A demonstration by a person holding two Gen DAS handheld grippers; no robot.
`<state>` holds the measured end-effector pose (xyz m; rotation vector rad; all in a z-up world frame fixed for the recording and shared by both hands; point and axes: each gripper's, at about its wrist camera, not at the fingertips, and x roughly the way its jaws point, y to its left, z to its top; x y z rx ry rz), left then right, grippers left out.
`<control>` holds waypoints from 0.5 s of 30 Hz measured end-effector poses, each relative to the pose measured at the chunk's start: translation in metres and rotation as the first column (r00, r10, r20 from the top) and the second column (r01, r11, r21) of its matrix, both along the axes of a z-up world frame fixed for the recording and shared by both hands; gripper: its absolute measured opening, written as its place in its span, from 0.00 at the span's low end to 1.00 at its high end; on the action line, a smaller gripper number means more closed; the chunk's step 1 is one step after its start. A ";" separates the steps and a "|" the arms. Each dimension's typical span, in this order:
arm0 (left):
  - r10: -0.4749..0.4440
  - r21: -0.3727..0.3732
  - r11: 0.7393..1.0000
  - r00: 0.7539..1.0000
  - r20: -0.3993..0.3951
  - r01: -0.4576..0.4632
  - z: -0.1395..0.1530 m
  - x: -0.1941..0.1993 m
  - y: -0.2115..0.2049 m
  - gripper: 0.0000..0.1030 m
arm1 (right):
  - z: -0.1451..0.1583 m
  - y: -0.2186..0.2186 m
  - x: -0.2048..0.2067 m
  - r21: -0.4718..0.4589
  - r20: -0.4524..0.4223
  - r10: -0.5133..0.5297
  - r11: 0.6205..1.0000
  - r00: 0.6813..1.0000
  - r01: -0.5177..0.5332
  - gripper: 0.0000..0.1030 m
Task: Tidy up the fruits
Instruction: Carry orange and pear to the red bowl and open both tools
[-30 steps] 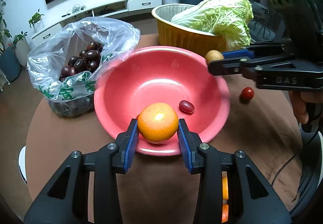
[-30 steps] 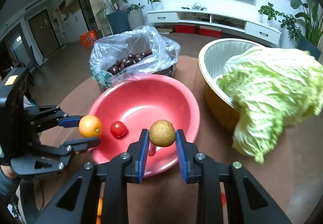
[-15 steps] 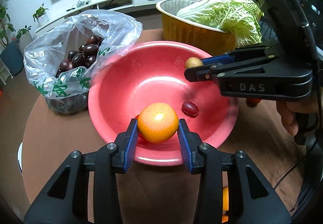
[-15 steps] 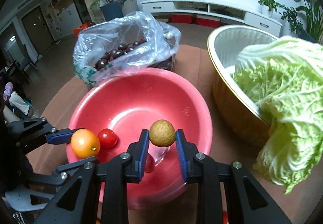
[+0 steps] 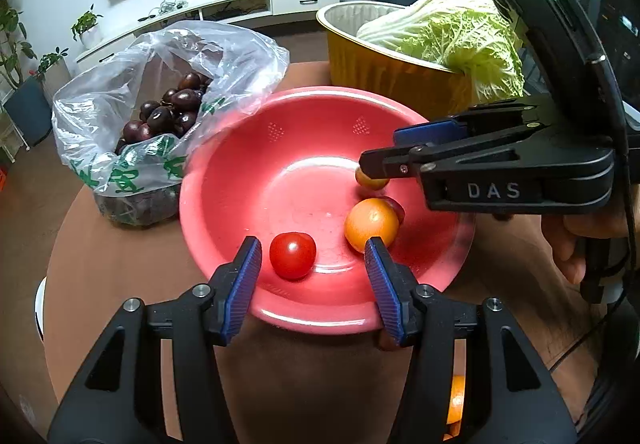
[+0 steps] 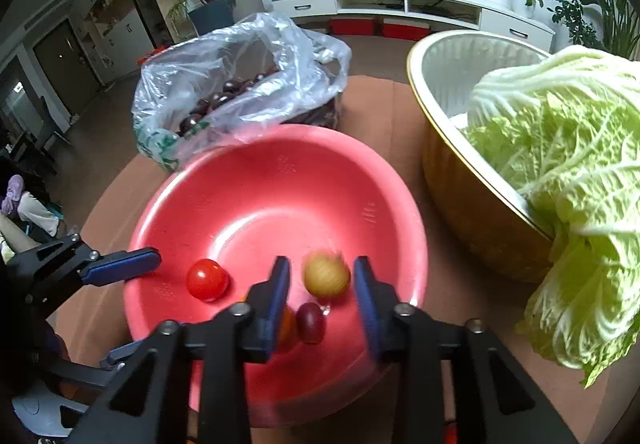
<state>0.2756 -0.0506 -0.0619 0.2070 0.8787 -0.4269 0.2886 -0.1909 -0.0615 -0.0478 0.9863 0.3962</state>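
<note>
Left wrist view: the left gripper (image 5: 312, 268) gapes wide and empty over the glossy pink plastic bowl (image 5: 240, 147). Its smooth round orange (image 5: 371, 223) and red cherry tomato (image 5: 292, 255) lie inside. The right gripper (image 6: 322, 290), parted, frees a blurred tan fruit (image 6: 326, 274). All look light, rollable and bruisable; pinch across the middle.

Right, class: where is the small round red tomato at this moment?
In the left wrist view, the small round red tomato lies inside the pink plastic bowl, left of the orange.
</note>
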 end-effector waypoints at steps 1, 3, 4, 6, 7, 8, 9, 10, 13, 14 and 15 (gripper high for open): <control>0.001 0.000 1.000 1.000 0.002 -0.001 0.001 -0.001 0.001 0.50 | 0.002 0.001 -0.001 -0.003 0.007 -0.003 1.000 1.000 0.003 0.52; 0.004 -0.001 1.000 1.000 0.008 -0.004 0.004 -0.005 0.002 0.50 | 0.007 0.000 -0.003 0.004 0.017 -0.006 1.000 1.000 0.006 0.53; 0.007 -0.004 1.000 1.000 0.016 -0.007 0.007 -0.008 0.003 0.50 | 0.010 -0.001 -0.005 0.007 0.022 -0.008 1.000 1.000 0.008 0.53; 0.008 -0.013 1.000 1.000 0.027 -0.008 0.013 -0.014 0.005 0.50 | 0.018 -0.006 -0.011 0.032 0.035 -0.013 0.999 0.999 0.012 0.53; 0.008 -0.017 1.000 0.999 0.034 -0.008 0.016 -0.018 0.007 0.50 | 0.024 -0.009 -0.016 0.050 0.046 -0.014 0.999 0.999 0.012 0.53; 0.008 -0.019 1.000 0.999 0.042 -0.007 0.020 -0.024 0.008 0.51 | 0.031 -0.013 -0.024 0.064 0.059 -0.013 0.998 0.998 0.009 0.53; 0.008 -0.021 1.000 0.999 0.046 -0.007 0.022 -0.028 0.009 0.57 | 0.034 -0.016 -0.029 0.072 0.068 -0.012 0.997 0.998 0.008 0.53; 0.007 -0.027 1.000 0.999 0.053 -0.006 0.025 -0.034 0.011 0.65 | 0.040 -0.021 -0.039 0.084 0.081 -0.012 0.996 0.997 0.006 0.53; -0.008 -0.033 0.999 0.998 0.067 0.010 0.028 -0.057 0.014 0.71 | 0.050 -0.039 -0.068 0.117 0.106 -0.029 0.993 0.994 0.016 0.53; -0.015 -0.033 0.999 0.998 0.063 0.017 0.028 -0.064 0.016 0.71 | 0.051 -0.044 -0.074 0.126 0.109 -0.036 0.992 0.993 0.022 0.53; -0.020 -0.033 0.999 0.998 0.060 0.022 0.027 -0.072 0.017 0.71 | 0.051 -0.053 -0.088 0.144 0.110 -0.051 0.989 0.993 0.035 0.53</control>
